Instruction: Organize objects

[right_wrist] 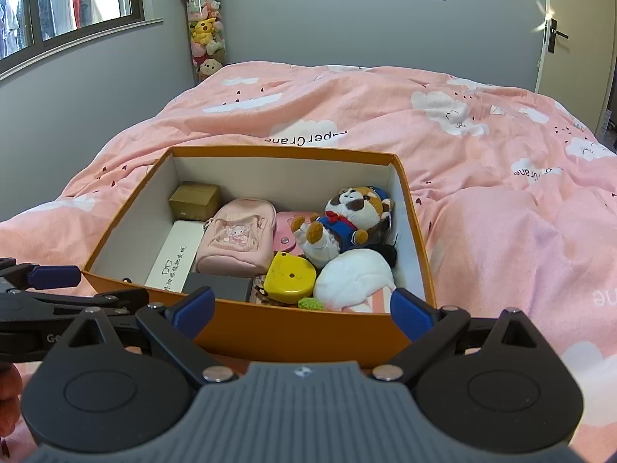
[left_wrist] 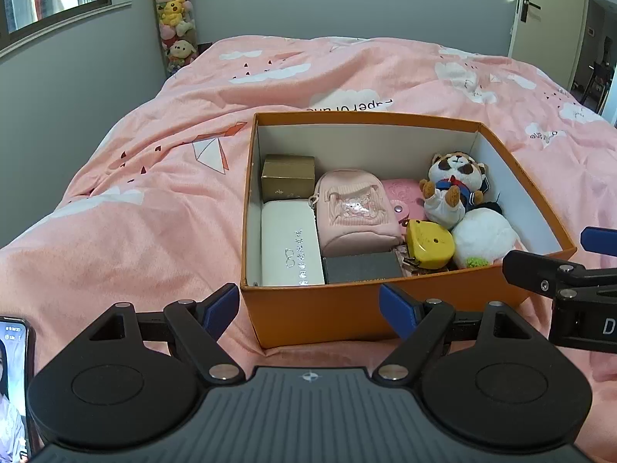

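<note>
Just beyond both tools, at the centre of each frame, the orange box (left_wrist: pixel 347 308) sat on the pink duvet (left_wrist: pixel 154 193), its long axis running away from them. Left gripper (left_wrist: pixel 308 308) and right gripper (right_wrist: pixel 304 312) hung before its near wall, jaws spread and empty. The right one looked closer to the plush toys (right_wrist: pixel 347 223) at the box's right side.

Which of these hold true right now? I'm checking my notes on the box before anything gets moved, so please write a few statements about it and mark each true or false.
1. The orange box sits on the pink bedspread. True.
2. The left claw is shut on the yellow tape measure. False: it is open and empty, and the tape measure lies in the box.
3. The gold box is in the far left corner, behind the white case. True.
4. The pink pouch lies outside the box. False: it is inside.
5. The right claw is open. True.
</note>
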Demonstrator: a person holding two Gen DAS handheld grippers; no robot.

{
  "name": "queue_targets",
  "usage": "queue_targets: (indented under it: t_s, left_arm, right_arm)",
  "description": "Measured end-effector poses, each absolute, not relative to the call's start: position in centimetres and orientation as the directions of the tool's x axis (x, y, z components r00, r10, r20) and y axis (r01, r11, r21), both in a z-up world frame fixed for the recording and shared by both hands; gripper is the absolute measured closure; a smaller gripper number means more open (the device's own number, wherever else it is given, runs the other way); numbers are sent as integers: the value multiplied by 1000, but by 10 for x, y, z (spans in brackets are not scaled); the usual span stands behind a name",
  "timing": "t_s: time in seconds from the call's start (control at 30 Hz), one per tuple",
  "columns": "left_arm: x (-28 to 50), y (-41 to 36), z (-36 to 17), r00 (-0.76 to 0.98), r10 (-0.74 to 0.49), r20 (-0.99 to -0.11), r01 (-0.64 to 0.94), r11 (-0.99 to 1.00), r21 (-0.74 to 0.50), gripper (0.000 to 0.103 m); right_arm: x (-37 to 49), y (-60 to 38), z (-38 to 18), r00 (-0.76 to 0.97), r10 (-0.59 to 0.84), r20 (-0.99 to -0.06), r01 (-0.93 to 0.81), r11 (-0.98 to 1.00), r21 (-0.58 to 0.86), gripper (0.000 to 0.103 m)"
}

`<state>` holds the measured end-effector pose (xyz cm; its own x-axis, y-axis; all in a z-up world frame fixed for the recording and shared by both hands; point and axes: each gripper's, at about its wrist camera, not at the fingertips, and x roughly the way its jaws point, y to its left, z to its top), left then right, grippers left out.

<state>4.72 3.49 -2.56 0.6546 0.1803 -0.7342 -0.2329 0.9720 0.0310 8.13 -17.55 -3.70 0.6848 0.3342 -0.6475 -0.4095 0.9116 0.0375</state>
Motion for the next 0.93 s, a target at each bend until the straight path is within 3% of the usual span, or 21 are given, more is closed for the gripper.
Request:
queue_targets:
  t_s: [0.93]
  left_arm:
    - [47, 32, -24, 656, 180, -733, -224, 974, 39, 8]
  right_arm:
    - [81, -176, -38, 681, 333, -652, -414, 910, 32, 5]
